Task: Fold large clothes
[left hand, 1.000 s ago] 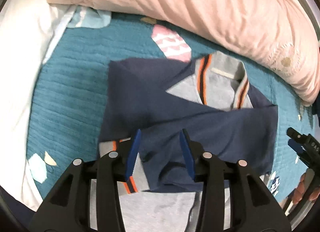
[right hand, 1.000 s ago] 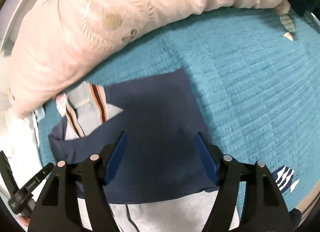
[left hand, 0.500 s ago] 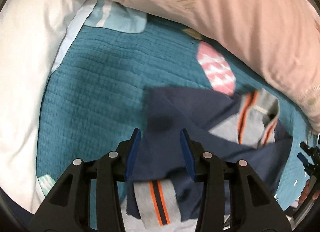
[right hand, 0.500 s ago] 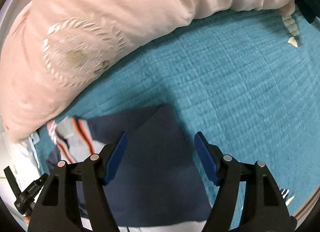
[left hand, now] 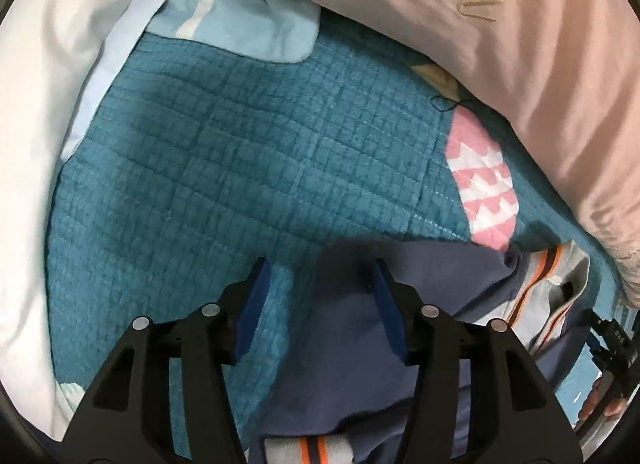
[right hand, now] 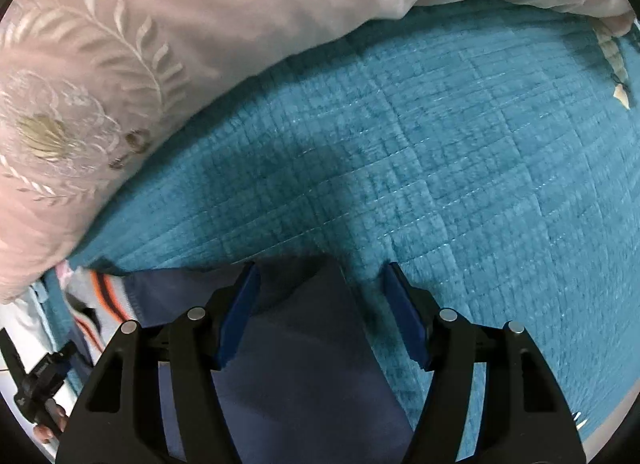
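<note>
Left gripper (left hand: pixel 320 284) and right gripper (right hand: pixel 320 288) both gape apart over the navy garment (right hand: pixel 304 364).

A bed covered by a teal quilted bedspread (left hand: pixel 248 167) carries everything. A navy garment (left hand: pixel 360 348) with grey and orange-striped trim lies flat on it toward 5 o'clock in the left wrist view. A bulky pink duvet (right hand: pixel 168 23) with embroidered leaves rests along the quilt's far edge, from 9 to 2 o'clock. White bedding (left hand: pixel 44 135) lies bunched at 9 o'clock.
</note>
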### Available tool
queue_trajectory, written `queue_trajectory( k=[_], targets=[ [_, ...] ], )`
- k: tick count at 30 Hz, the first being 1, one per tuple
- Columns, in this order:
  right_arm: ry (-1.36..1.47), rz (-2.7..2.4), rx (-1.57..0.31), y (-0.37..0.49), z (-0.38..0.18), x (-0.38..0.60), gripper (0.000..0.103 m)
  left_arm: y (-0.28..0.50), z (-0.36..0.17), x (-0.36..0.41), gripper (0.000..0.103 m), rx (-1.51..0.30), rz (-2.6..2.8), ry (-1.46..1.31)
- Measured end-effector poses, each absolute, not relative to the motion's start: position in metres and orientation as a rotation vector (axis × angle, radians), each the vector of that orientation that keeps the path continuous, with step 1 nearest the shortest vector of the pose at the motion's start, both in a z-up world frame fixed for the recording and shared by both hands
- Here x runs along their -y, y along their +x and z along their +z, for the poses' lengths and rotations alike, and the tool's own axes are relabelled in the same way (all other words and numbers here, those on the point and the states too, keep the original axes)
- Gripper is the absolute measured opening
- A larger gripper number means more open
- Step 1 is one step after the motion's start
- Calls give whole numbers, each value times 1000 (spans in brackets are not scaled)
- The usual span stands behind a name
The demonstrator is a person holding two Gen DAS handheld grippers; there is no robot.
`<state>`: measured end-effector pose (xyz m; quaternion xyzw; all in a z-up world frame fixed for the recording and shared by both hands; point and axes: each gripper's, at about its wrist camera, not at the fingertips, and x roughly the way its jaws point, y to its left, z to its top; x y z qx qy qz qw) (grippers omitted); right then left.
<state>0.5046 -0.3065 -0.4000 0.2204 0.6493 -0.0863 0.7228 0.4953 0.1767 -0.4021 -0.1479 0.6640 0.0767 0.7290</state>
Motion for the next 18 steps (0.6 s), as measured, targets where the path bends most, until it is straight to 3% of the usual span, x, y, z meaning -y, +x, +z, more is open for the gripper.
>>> queue_trajectory(
  k=[2, 3, 4, 8, 10, 18],
  targets=[
    [476, -201, -1438, 505, -402, 305, 56, 498, -404, -174, 49, -1464, 183, -306],
    [441, -216, -1448, 505, -402, 304, 43, 498, -403, -171, 38, -1456, 179, -305],
    [402, -231, -1457, 505, -403, 301, 38, 498, -402, -169, 13, -1451, 142, -336],
    [392, -229, -1448, 499, -397, 305, 12, 501, -397, -163, 6, -1462, 174, -301],
    [419, -210, -1431, 492, -390, 309, 6, 499, -392, -161, 4, -1452, 169, -291],
    [399, -178, -1364, 466, -346, 305, 5, 485, -345, -165, 4, -1410, 117, -330]
  ],
)
